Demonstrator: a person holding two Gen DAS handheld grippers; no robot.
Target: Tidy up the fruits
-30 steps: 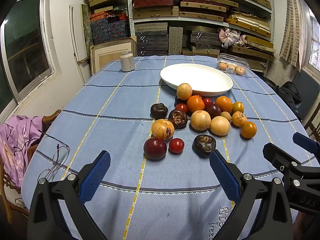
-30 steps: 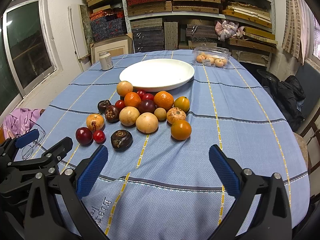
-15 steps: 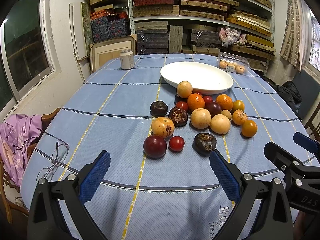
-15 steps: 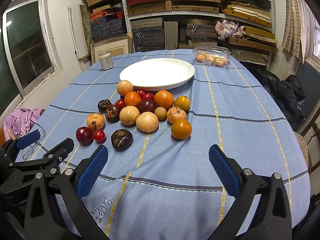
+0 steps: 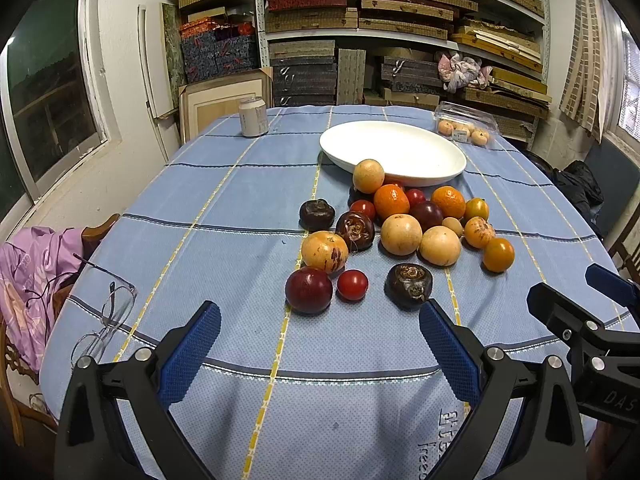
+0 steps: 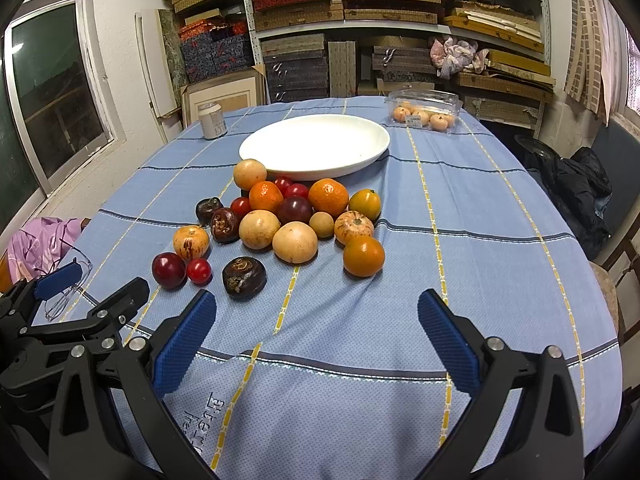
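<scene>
Several fruits lie in a cluster on the blue tablecloth [image 5: 224, 216]: a dark red plum [image 5: 308, 290], a small red tomato [image 5: 352, 285], a dark brown fruit [image 5: 408, 286], pale round fruits [image 5: 401, 234], oranges [image 5: 391, 201]. A white oval plate [image 5: 394, 152] stands empty behind them; it also shows in the right wrist view [image 6: 316, 146]. My left gripper [image 5: 320, 340] is open and empty, short of the plum. My right gripper [image 6: 318, 332] is open and empty, short of an orange tomato [image 6: 363, 256].
A can [image 5: 253, 117] stands at the far left. A clear box of small fruits [image 6: 424, 111] sits at the far right. Glasses [image 5: 106, 320] lie at the table's left edge near a purple cloth [image 5: 28, 280]. Shelves stand behind the table.
Both grippers have moved slightly toward the fruits; the view is almost the same. Both stay open.
</scene>
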